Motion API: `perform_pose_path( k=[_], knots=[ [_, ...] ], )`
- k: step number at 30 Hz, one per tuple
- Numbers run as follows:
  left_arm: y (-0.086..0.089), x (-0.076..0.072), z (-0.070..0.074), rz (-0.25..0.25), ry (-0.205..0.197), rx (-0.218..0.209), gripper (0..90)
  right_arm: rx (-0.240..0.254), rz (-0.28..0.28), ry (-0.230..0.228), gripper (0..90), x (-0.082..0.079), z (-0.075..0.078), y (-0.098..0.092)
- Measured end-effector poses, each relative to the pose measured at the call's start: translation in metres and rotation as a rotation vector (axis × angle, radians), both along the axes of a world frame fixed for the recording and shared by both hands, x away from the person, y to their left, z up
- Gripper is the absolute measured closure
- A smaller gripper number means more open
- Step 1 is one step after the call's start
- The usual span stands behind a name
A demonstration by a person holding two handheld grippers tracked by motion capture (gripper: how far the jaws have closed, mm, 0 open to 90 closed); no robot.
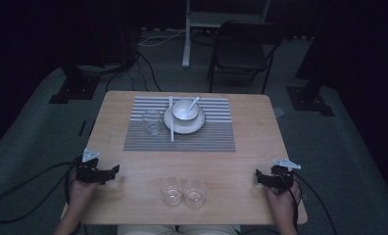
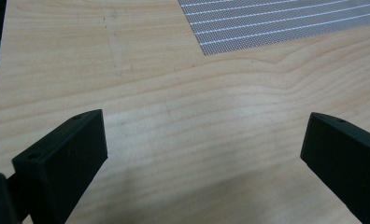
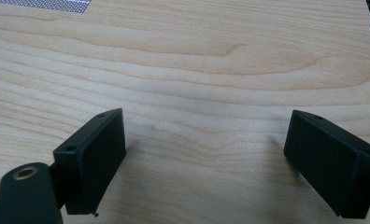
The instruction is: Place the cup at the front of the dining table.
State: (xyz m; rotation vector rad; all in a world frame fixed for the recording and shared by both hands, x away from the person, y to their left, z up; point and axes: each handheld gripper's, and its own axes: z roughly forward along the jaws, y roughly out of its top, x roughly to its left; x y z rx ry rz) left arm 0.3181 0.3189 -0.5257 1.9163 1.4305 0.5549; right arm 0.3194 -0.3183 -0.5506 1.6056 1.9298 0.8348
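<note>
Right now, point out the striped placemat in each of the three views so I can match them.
High view: placemat on the far middle of the table, under the plate.
Left gripper view: its corner at the top right.
Right gripper view: a sliver at the top left edge.
Shared landmark: the wooden table.

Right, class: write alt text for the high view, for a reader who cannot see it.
Two small clear glasses stand side by side at the near edge of a light wooden table, between the open left claw and right claw. Farther back, a grey striped placemat holds another clear glass and a white bowl with spoon on a white plate.
</note>
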Motion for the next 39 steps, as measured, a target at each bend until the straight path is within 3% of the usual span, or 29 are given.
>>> perform_pose_path(
  k=[13, 39],
  knots=[
    [0.012, -0.027, -0.002, 0.007, -0.017, -0.019, 0.7, 0.000, -0.001, 0.001, 12.1, 0.000, 0.000, 0.000],
    [0.010, -0.072, -0.005, -0.024, -0.012, 0.002, 0.7, 0.000, -0.001, 0.001, 12.1, 0.000, 0.000, 0.000]
  ],
)
